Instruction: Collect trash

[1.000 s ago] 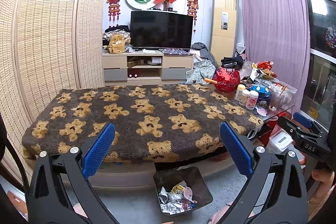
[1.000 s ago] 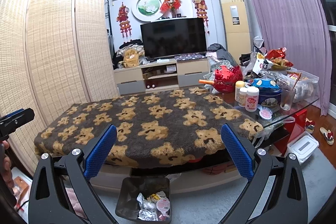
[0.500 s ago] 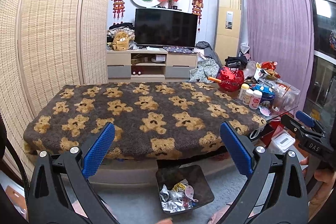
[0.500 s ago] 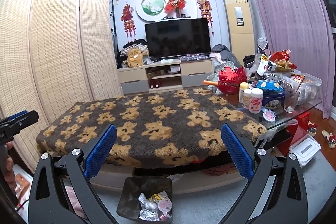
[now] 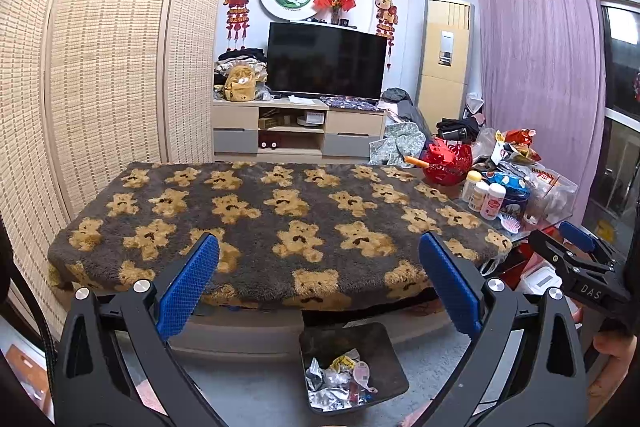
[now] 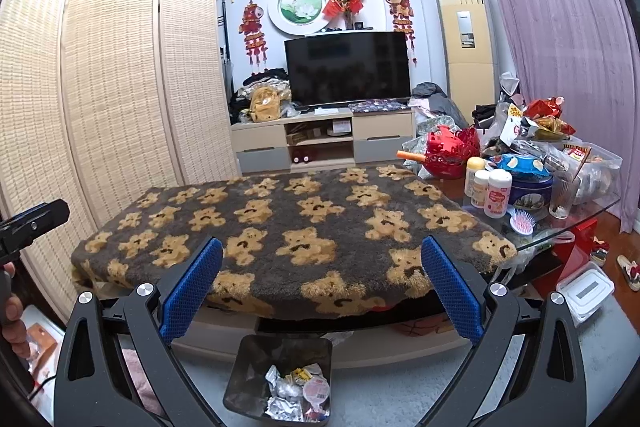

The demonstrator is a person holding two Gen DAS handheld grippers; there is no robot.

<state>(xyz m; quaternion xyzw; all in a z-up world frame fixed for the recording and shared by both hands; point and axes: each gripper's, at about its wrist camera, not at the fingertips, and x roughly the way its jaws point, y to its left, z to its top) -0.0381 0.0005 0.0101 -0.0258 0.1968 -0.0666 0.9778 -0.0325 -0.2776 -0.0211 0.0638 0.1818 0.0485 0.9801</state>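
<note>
A dark square bin (image 5: pixel 384 347) stands on the floor in front of the table and holds crumpled wrappers (image 5: pixel 340 383). It also shows in the right wrist view (image 6: pixel 248 371), with the wrappers (image 6: pixel 298 393) inside. My left gripper (image 5: pixel 320 287) is open and empty, held above the bin and before the table's front edge. My right gripper (image 6: pixel 320 287) is open and empty in the same stance. The right gripper's body shows at the right edge of the left wrist view (image 5: pixel 576 267).
A bear-patterned blanket (image 5: pixel 280 215) covers the low table. Bottles, a red basket (image 5: pixel 446 163), snack bags and a glass crowd the table's right end (image 6: pixel 520 179). A folding screen (image 6: pixel 100 99) stands at left. A TV stand (image 5: pixel 296 127) is behind.
Both grippers have risen and tilted a little, so the table and bin sit lower in view. Both stay open and empty. The trash in the bin has not moved.
</note>
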